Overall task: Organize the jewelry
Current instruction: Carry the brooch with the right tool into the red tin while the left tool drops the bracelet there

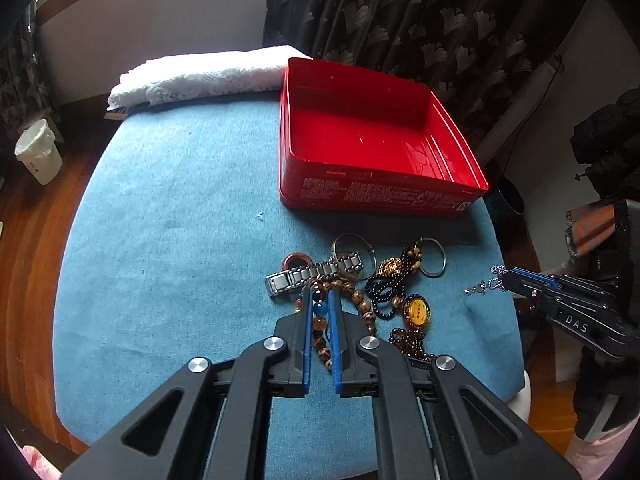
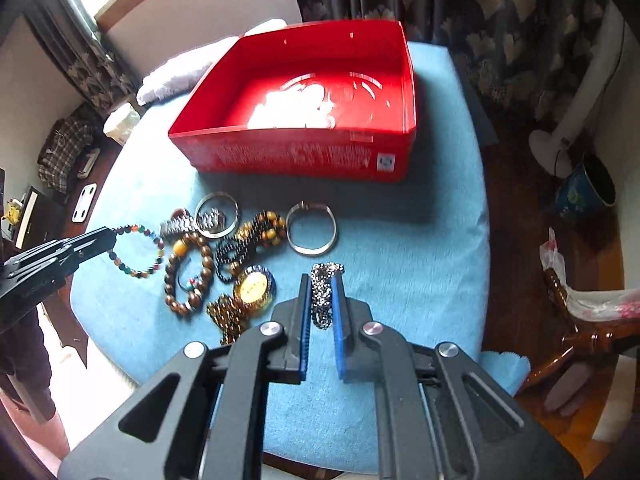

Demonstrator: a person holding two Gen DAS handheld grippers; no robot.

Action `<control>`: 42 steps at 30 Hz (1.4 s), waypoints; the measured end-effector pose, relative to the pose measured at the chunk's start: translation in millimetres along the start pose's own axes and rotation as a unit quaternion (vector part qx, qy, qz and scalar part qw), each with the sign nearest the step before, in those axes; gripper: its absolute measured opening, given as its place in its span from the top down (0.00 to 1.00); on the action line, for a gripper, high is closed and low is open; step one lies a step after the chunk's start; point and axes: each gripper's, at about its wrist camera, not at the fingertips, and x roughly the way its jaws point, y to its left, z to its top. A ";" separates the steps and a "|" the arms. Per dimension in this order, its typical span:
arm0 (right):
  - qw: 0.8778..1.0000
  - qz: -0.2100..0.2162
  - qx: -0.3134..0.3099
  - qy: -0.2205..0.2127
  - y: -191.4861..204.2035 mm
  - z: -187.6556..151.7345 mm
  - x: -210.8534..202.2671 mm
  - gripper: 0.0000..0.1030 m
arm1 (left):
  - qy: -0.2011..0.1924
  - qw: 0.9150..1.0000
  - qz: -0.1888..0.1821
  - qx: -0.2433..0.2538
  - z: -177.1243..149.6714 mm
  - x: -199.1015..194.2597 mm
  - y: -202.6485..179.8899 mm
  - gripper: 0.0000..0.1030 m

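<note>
An open red tin box point(image 1: 360, 132) stands on the blue cloth, also in the right wrist view point(image 2: 304, 92). In front of it lies a pile of jewelry point(image 1: 360, 280): a metal watch band point(image 1: 296, 278), silver bangles point(image 2: 313, 229), brown bead strings point(image 2: 188, 276) and a gold pendant point(image 2: 254, 286). My left gripper point(image 1: 321, 300) is shut on a multicoloured bead bracelet point(image 2: 138, 250), lifted at the pile's left. My right gripper point(image 2: 322, 292) is shut on a silver chain point(image 2: 325, 294), seen from the left wrist point(image 1: 490, 280) held above the cloth's right edge.
A folded white towel point(image 1: 200, 76) lies behind the box at the far left. The round table top's blue cloth point(image 1: 168, 240) ends close behind the box. A white bin point(image 1: 38, 152) stands on the wood floor at left; a dark curtain point(image 1: 400, 12) hangs behind.
</note>
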 end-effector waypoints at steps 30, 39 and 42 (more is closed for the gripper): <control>0.999 0.036 -0.001 -0.011 -19.1 153.8 74.6 0.92 | -0.012 1.000 -0.003 0.023 148.7 108.2 -31.8 0.93; 1.000 0.029 0.000 0.004 -22.0 151.2 91.7 0.85 | 0.004 1.000 -0.001 0.017 145.2 122.3 -24.8 0.83; 1.000 0.028 0.003 -0.004 -23.4 147.2 82.4 0.85 | -0.001 1.000 0.000 0.020 141.2 115.1 -22.8 0.81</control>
